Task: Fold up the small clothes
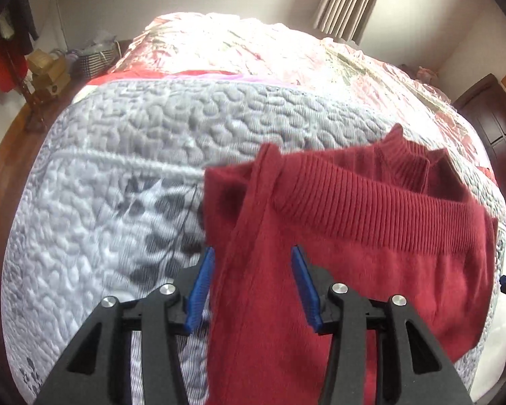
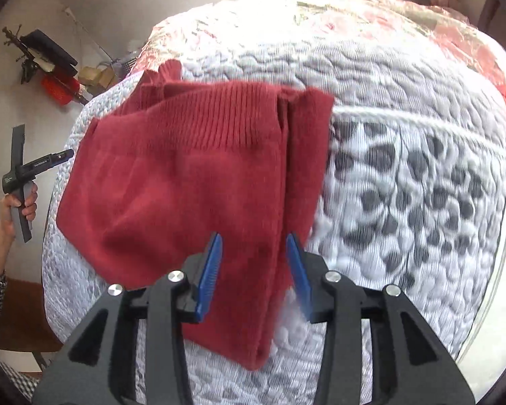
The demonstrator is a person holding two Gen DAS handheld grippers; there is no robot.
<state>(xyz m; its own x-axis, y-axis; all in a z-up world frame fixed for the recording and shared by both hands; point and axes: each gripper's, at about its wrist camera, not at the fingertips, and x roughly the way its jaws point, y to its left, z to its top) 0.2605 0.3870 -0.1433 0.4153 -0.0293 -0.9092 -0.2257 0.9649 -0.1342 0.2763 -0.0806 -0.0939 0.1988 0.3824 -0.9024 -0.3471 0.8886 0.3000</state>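
Observation:
A dark red knitted garment [image 1: 354, 222] lies folded on the grey-white quilted bed cover [image 1: 124, 168], its ribbed hem and collar toward the far side. In the left wrist view my left gripper [image 1: 253, 249] is open just above the garment's left part, with a narrow folded strip running between the blue pads [image 1: 202, 287]. In the right wrist view the garment [image 2: 185, 182] fills the middle. My right gripper [image 2: 254, 236] is open over its right edge, the jaws wide apart. The left gripper [image 2: 65, 153] shows at the far left, held by a hand [image 2: 17, 202].
Pink floral bedding [image 1: 253, 44] under clear plastic covers the far half of the bed. Boxes and a basket [image 1: 94, 57] stand by the wall at the back left, with a dark wooden door [image 1: 492, 128] at the right. A curtain [image 1: 350, 0] hangs behind the bed.

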